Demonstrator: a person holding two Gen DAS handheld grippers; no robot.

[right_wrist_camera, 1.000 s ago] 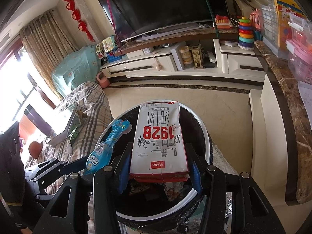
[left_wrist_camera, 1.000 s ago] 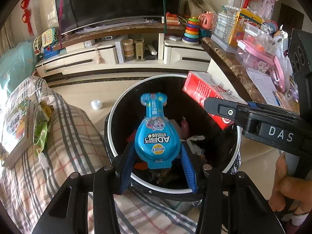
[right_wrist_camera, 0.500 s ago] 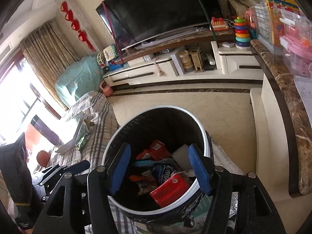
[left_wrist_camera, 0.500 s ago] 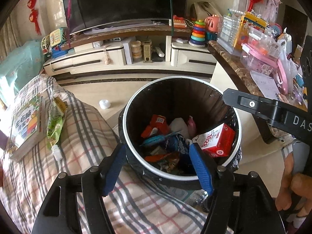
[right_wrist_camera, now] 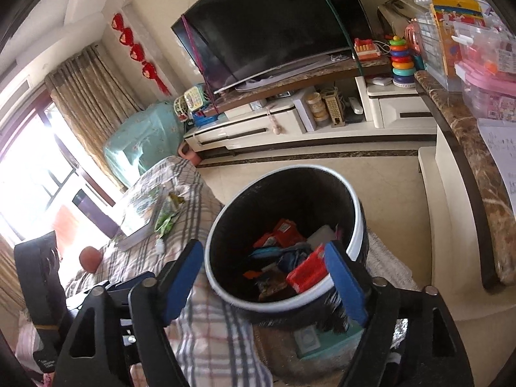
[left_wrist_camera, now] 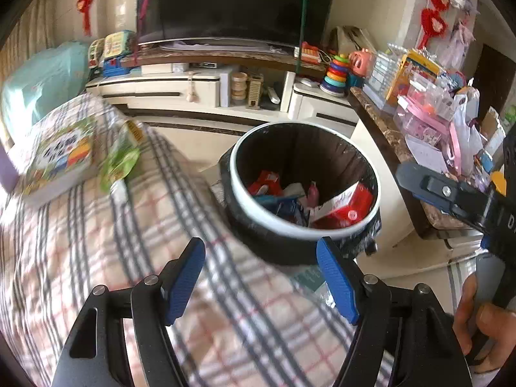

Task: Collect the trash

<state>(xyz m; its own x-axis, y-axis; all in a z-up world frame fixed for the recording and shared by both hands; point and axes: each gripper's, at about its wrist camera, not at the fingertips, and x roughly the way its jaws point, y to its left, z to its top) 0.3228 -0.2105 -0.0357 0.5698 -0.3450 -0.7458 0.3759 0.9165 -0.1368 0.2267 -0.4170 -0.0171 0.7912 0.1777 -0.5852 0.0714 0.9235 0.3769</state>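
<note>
Trash (left_wrist_camera: 335, 208) in bin (left_wrist_camera: 300, 230), both grippers' fingers (right_wrist_camera: 183, 277) opening, empty.

Plaid cover (left_wrist_camera: 96, 225) and book (left_wrist_camera: 61, 161) motion-blurred, lower trash in bin (left_wrist_camera: 371, 213) hidden under upper pieces

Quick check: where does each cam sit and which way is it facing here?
Left wrist: on the left tongs, angled down over the plaid blanket toward the trash bin; shows its own opening, empty jaws, the right tongs' finger and a hand.
Right wrist: on the right tongs, angled down into the bin; jaws opening, empty.
Shared: bin, blanket, TV.
</note>
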